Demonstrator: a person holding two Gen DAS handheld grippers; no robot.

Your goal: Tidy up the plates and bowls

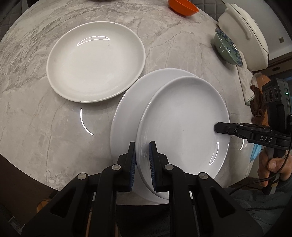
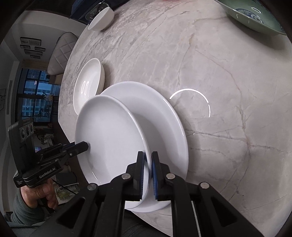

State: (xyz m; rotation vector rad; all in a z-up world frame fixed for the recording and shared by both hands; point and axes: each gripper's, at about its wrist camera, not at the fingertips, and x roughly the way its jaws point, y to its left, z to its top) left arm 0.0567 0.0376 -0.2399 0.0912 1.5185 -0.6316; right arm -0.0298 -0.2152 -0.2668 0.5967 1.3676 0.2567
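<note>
Left gripper (image 1: 142, 155): pinching top plate (image 1: 182, 118) rim
Right gripper (image 2: 147, 169): pinching opposite rim — tilted over lower plate (image 1: 127, 102)

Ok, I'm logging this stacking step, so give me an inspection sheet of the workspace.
Surface: marble table, bare between dishes.
Job's things: top plate tilted over lower plate; third plate apart; orange bowl, patterned bowl, white bowl.
Clutter: lidded pot, cloth.
Grippers: left gripper and right gripper both shut on top plate's rim.
Cables: black cable by the right hand.
Surroundings: quilted chair, dark window.
</note>
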